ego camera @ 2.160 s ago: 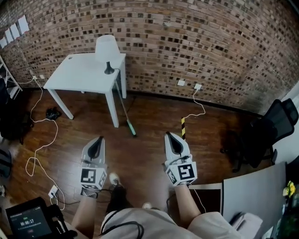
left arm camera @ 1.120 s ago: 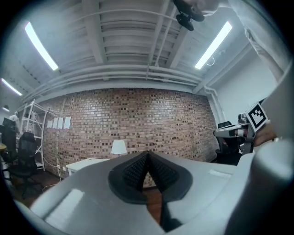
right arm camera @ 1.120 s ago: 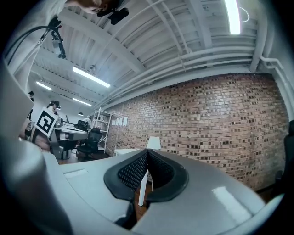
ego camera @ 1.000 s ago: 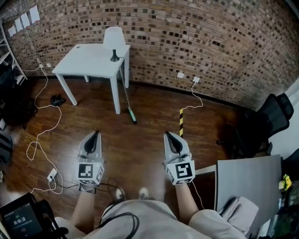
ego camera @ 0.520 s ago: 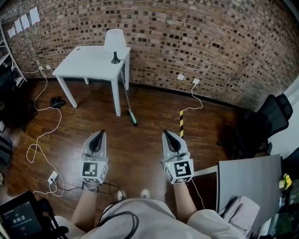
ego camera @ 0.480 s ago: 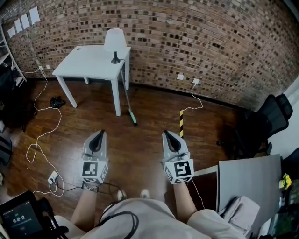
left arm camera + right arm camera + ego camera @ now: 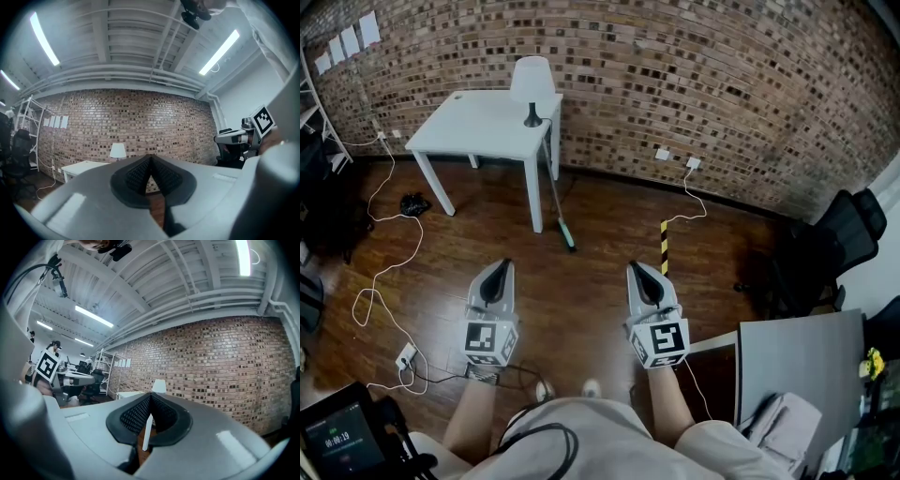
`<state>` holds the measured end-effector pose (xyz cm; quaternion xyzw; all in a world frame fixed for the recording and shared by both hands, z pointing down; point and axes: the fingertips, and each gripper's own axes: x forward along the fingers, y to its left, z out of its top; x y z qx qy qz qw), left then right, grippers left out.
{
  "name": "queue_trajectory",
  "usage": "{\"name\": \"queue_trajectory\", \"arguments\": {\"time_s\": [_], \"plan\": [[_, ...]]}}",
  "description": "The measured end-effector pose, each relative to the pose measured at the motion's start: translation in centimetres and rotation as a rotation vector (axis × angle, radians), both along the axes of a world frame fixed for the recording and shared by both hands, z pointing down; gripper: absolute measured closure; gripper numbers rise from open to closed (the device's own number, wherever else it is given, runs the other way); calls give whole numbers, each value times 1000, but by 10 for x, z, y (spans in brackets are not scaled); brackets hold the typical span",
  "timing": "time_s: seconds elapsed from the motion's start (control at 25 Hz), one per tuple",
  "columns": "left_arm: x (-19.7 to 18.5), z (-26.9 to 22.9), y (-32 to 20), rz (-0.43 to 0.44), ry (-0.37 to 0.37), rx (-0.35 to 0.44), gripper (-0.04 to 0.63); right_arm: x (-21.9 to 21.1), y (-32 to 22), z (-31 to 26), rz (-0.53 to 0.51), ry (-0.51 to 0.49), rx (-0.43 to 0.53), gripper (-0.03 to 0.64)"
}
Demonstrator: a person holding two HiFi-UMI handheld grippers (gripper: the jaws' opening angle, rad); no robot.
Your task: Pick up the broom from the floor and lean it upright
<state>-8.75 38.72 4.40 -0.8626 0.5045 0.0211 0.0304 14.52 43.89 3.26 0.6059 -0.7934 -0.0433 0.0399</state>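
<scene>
The broom (image 7: 555, 199) leans with its thin pale handle against the front right corner of the white table (image 7: 478, 127). Its green head (image 7: 567, 238) rests on the wooden floor. Both grippers hover level in front of the person, well short of the broom. My left gripper (image 7: 497, 268) has its jaws shut with nothing between them, as the left gripper view (image 7: 150, 161) also shows. My right gripper (image 7: 636, 271) is likewise shut and empty (image 7: 151, 399). Each points toward the brick wall.
A white lamp (image 7: 532, 86) stands on the table's back corner. White cables and a socket strip (image 7: 405, 353) trail over the floor at left. A black-and-yellow striped bar (image 7: 664, 246) lies ahead of the right gripper. An office chair (image 7: 825, 262) and a grey desk (image 7: 797, 375) stand at right.
Since the earliest frame the view has pulled back, so the table and broom sit farther off. Over the last second both grippers have stayed shut and almost still.
</scene>
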Motion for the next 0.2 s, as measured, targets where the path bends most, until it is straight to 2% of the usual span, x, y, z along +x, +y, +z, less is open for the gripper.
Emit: {"name": "queue_trajectory", "arguments": {"time_s": [0.2], "plan": [[-3, 0, 2, 1, 1, 1, 594, -6, 2, -2, -6, 7, 1, 606]]}}
